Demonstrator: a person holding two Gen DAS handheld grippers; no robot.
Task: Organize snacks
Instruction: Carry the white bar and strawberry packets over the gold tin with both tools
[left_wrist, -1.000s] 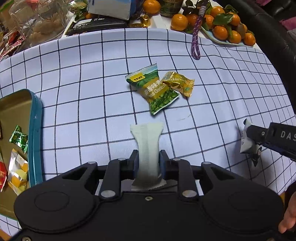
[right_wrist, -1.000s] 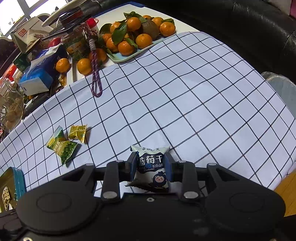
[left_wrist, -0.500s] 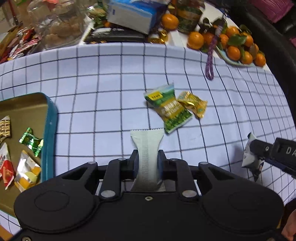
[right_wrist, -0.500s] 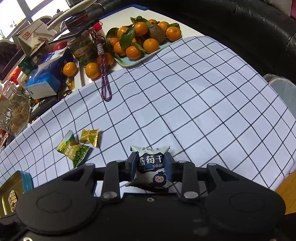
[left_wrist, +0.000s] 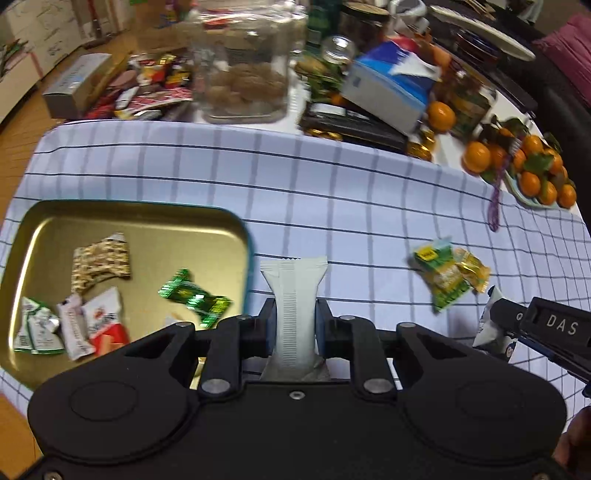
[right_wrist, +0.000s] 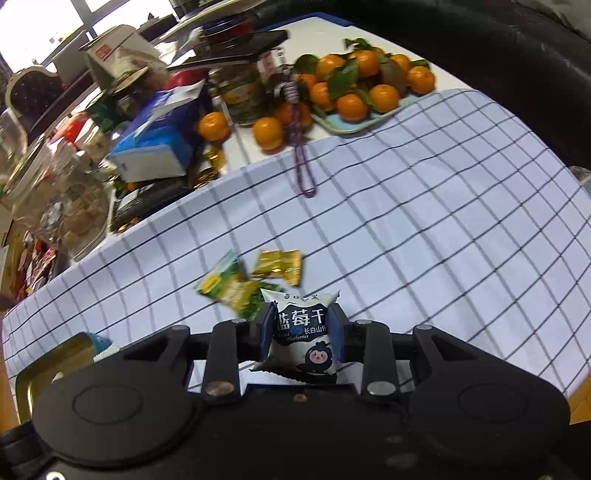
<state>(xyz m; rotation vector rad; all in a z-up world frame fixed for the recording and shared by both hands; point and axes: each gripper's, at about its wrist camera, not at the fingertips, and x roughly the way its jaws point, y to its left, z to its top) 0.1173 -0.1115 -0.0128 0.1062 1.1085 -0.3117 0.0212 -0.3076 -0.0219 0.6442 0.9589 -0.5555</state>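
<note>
We had both claws loaded, and the tin was the target. Our left claw (left_wrist: 294, 325) was pinching a pale green-white sachet (left_wrist: 294, 295) across its narrow waist, its long axis running straight out along the fingers, top end flared above the pads. The gold tin with the teal rim (left_wrist: 246, 236) lay just to the left of that claw and a little ahead, its near right corner almost under the left finger, so a short swing leftward looked like all the drop would need.

Our right claw (right_wrist: 301, 328) was clamped on a blueberry snack packet (right_wrist: 303, 332), held upright between the blue pads. In its own view the tin (right_wrist: 55, 363) peeked out only at the lower left, well off to that side, so we judged the left hand the nearer of the two. From the left camera that right claw (left_wrist: 496, 325) showed at the right edge, packet in its grip.

Inside the tin we counted a gold-patterned wrapper (left_wrist: 101, 264), a green foil candy (left_wrist: 194, 297) and a cluster of small packets (left_wrist: 70, 326) at the near left; much of the floor was bare. Out on the checked counter (left_wrist: 332, 206), a green pea packet (left_wrist: 441, 278) and a gold candy (left_wrist: 472, 268) lay touching, still to be collected.
</note>
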